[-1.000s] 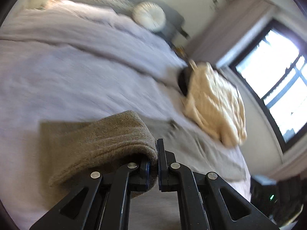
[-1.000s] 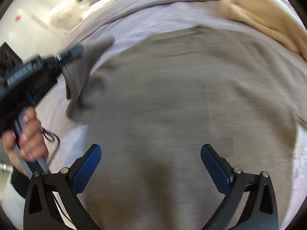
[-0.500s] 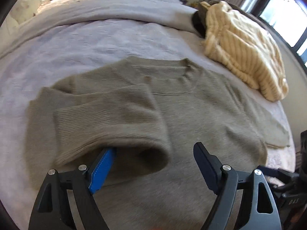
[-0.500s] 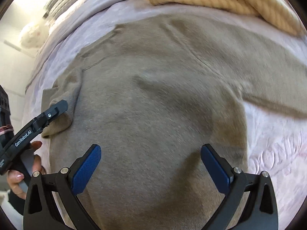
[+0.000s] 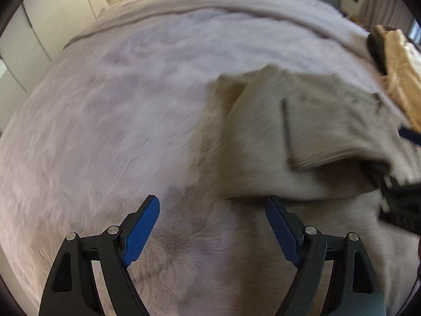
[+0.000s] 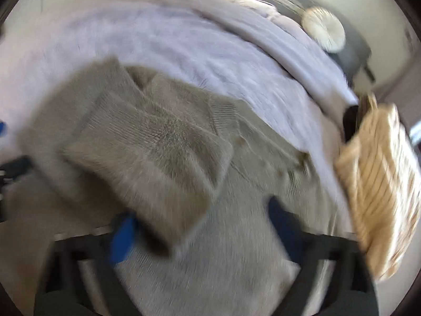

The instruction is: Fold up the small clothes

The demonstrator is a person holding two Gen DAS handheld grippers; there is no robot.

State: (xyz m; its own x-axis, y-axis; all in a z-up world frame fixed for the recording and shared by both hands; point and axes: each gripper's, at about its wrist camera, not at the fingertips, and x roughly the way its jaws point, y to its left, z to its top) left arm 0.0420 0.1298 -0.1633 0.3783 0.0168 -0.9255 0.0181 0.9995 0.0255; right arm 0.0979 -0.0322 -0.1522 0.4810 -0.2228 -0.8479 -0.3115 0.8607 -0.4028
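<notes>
A taupe knit sweater lies flat on the lilac bed cover, with one sleeve folded across its body. My left gripper is open and holds nothing; it hangs over the sweater's left edge, its left finger above bare cover. The right wrist view is blurred. There my right gripper has its jaws closing over the sweater's body, the folded sleeve's end lies between them, and the pads are not pressing on it. The right gripper also shows as a dark shape at the right edge of the left wrist view.
A cream ribbed knit blanket is heaped beside the sweater's far side, over something dark. A round pale cushion and pillows lie at the head of the bed. White cupboard doors stand beyond the bed's left edge.
My left gripper let go of the sleeve, opened, and swung left and down off the sweater. The sleeve now lies folded on the body. My right gripper rolled, and its jaws narrowed.
</notes>
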